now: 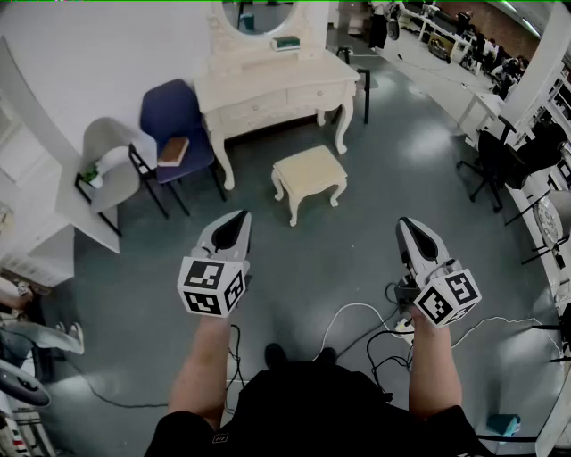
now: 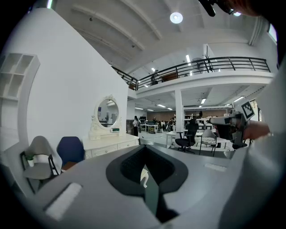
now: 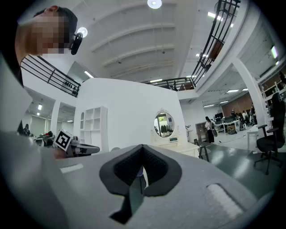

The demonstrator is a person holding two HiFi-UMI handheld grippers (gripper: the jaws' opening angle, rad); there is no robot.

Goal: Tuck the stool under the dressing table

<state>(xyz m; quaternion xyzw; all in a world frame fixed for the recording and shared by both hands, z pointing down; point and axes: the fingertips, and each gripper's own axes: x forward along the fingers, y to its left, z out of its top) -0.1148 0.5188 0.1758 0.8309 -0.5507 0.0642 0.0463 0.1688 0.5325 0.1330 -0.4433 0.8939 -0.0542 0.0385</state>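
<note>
A small cream stool with curved legs stands on the grey floor, a little in front of the cream dressing table with its oval mirror. The stool is outside the table's leg space. My left gripper hangs shut and empty on the near left side of the stool, well short of it. On the near right my right gripper is also shut and empty. The left gripper view shows the dressing table far ahead; a sliver of the stool shows through the jaw notch. The right gripper view shows the table too.
A dark blue chair with a book and a grey-white chair stand left of the table. A black stool is at its right. Office chairs line the right side. Cables lie by my feet.
</note>
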